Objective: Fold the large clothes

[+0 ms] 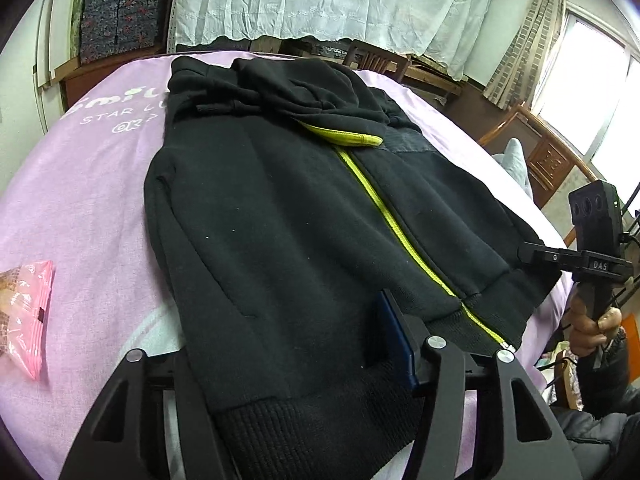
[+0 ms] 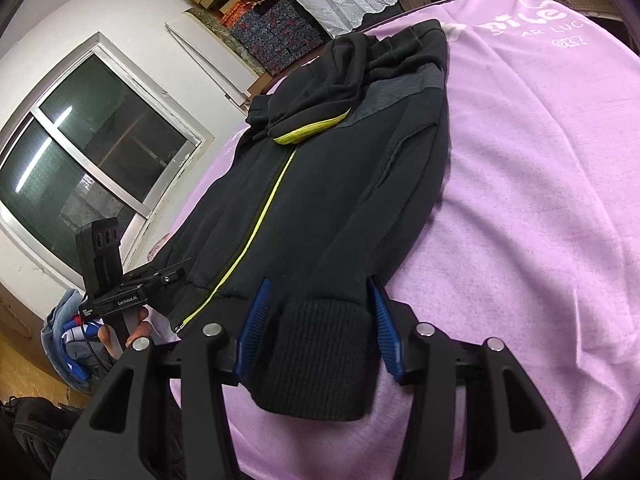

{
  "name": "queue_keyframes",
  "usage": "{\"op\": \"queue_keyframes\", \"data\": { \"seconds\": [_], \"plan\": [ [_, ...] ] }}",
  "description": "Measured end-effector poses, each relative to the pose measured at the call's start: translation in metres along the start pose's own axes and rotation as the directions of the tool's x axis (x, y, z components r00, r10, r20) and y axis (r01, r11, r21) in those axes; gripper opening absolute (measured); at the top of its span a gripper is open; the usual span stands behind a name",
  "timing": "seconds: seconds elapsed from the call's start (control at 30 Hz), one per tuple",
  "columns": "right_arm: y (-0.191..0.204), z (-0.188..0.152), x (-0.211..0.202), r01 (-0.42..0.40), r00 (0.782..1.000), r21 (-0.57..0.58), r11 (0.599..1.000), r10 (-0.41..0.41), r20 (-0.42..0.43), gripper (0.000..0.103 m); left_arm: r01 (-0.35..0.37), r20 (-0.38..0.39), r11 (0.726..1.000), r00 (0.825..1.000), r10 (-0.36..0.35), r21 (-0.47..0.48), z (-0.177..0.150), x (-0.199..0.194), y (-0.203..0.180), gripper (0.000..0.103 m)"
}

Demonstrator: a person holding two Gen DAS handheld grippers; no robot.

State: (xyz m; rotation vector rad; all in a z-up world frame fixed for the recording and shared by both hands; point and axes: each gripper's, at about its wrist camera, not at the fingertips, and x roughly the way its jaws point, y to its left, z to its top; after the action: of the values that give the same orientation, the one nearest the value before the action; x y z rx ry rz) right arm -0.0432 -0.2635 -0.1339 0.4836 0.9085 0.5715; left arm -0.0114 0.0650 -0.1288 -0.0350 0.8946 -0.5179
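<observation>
On the lilac sheet (image 1: 100,184) the black hoodie (image 1: 280,208) lies face up, sleeves already folded in. Its long axis follows the yellow-green zip (image 1: 384,208), from the ribbed hem nearest me to the bunched hood (image 1: 304,92) at the far end. I judge the coming move turns on this: both claws sit at the hem end and the hood lies straight ahead of them, so a hem-to-hood fold runs along the zip. My left gripper (image 1: 292,364) straddles the hem on the zip's left side; one blue pad (image 1: 396,340) shows against the cloth, the other finger is buried beneath it, so I cannot tell whether it pinches. My right gripper (image 2: 320,320) frames the ribbed hem corner (image 2: 320,360) on the zip's right side, its jaws half apart, both pads standing just clear of the knit and not yet gripping. Both claws pitch downward toward the hoodie, about equally near the hem. Left of the hoodie lies a pink packet (image 1: 24,312).
</observation>
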Motion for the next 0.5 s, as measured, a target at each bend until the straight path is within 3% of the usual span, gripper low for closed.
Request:
{"op": "queue_keyframes", "data": {
  "seconds": [0.27,0.4,0.43,0.5],
  "plan": [
    [0.002,0.0,0.0,0.012,1.0,0.022,1.0,-0.011,-0.018,0.05,-0.103,0.024,0.992,0.995,0.101,0.074,-0.005,0.002,-0.012,0.054],
    [0.005,-0.002,0.001,0.024,0.999,-0.001,1.0,-0.024,-0.022,0.052,-0.102,0.029,0.992,0.995,0.101,0.071,-0.005,0.003,-0.011,0.054],
    [0.006,-0.002,0.001,0.027,0.999,-0.003,1.0,-0.028,-0.019,0.052,-0.104,0.03,0.992,0.994,0.102,0.069,-0.005,0.002,-0.011,0.053],
    [0.006,-0.002,0.001,0.032,0.999,-0.003,0.999,-0.032,-0.01,0.052,-0.124,0.034,0.99,0.992,0.122,0.068,-0.004,0.002,-0.011,0.041]
  ]
}}
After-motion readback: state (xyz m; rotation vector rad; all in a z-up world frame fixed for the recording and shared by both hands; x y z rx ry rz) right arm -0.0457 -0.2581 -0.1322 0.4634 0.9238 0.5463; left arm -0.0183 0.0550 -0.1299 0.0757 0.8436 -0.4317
